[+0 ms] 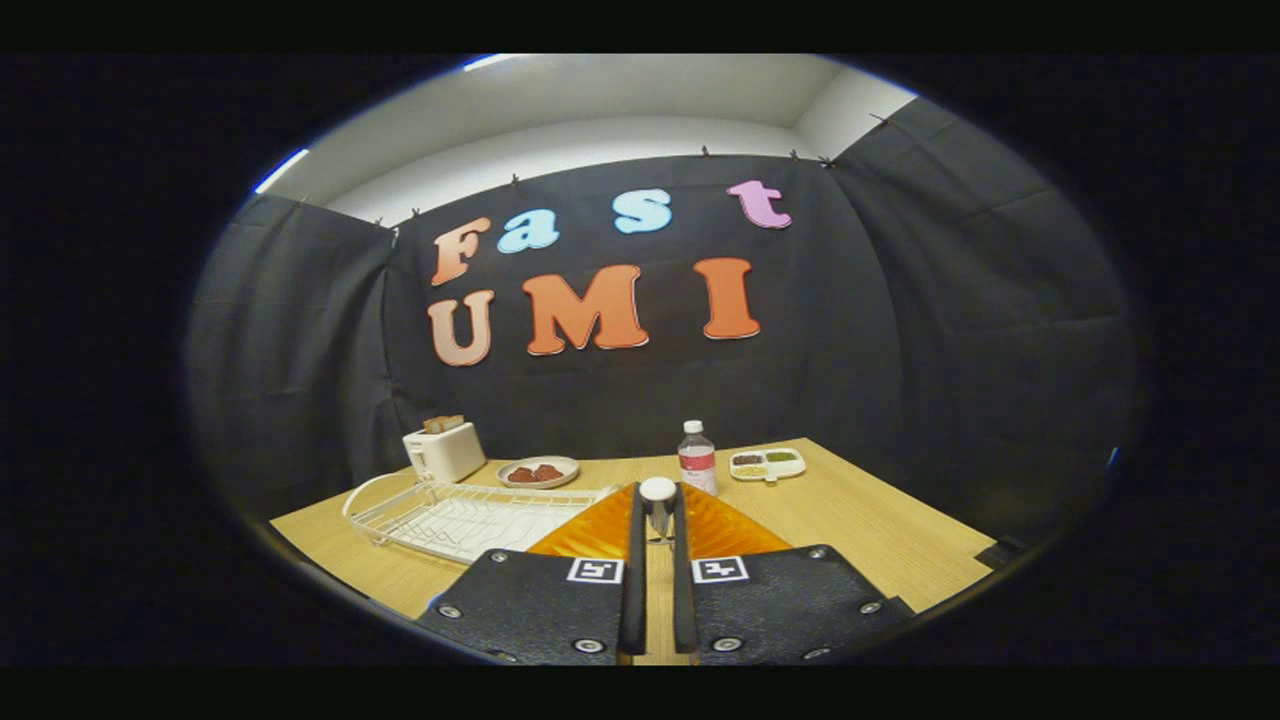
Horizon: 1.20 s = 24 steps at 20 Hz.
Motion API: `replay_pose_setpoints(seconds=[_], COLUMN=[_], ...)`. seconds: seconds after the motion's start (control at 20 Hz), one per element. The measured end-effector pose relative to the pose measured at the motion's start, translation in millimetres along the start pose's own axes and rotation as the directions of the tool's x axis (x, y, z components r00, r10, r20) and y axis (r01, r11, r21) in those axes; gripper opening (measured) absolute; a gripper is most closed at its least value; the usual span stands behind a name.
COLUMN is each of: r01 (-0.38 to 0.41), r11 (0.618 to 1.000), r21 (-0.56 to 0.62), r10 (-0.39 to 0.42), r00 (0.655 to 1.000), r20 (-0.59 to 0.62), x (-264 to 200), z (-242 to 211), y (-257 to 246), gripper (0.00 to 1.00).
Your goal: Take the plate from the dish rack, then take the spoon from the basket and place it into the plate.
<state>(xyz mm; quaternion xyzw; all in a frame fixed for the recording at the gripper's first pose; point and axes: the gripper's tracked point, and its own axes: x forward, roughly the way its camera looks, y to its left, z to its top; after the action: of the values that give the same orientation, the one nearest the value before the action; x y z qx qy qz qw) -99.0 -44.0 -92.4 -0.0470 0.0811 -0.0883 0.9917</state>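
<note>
I stand over a pale wooden table (860,520) closed in by black cloth walls (960,300), with a white ceiling (620,95) above them.

My gripper (657,505) has its two orange fingers (590,525) drawn close together, with just a narrow gap left, and the spoon (657,492) stands between them, its white rounded end poking up at their tips. Both fingers seem to press on its handle, so I have hold of it.

Left of my fingers lies the white wire dish rack (450,515); I cannot make out a plate standing in it. Beyond the rack sits a white toaster (445,452) with slices of bread (443,424) sticking out of the top. Next to it a small plate (538,471) carries some reddish-brown food. Just beyond my fingertips stands a clear bottle (697,457) with a white cap and a red label. To its right is a white divided dish (767,463), its compartments holding dark, green and yellowish bits.
</note>
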Motion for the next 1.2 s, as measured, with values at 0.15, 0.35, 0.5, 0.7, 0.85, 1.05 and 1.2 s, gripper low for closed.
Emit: replay_pose_setpoints(seconds=[0.15, 0.35, 0.5, 0.7, 0.85, 1.05, 1.2], r01=[-0.089, -0.246, -0.354, -0.457, -0.493, -0.497, -0.498], r11=[0.996, 0.969, 0.934, 0.888, 0.868, 0.863, 0.861], r21=[0.001, 0.021, 0.044, 0.054, 0.062, 0.089, 0.102], r10=[0.089, 0.246, 0.356, 0.461, 0.497, 0.505, 0.508], r00=[0.996, 0.968, 0.932, 0.883, 0.858, 0.842, 0.833], r20=[-0.028, -0.047, -0.07, -0.093, -0.129, -0.191, -0.22], x=[-15, -25, -28, -28, -24, -16, -12], z=[-6, -13, -28, -49, -71, -100, -115], y=[25, 62, 87, 117, 129, 136, 141], gripper=[0.11, 0.11, 0.11, 0.11, 0.11, 0.11, 0.11])
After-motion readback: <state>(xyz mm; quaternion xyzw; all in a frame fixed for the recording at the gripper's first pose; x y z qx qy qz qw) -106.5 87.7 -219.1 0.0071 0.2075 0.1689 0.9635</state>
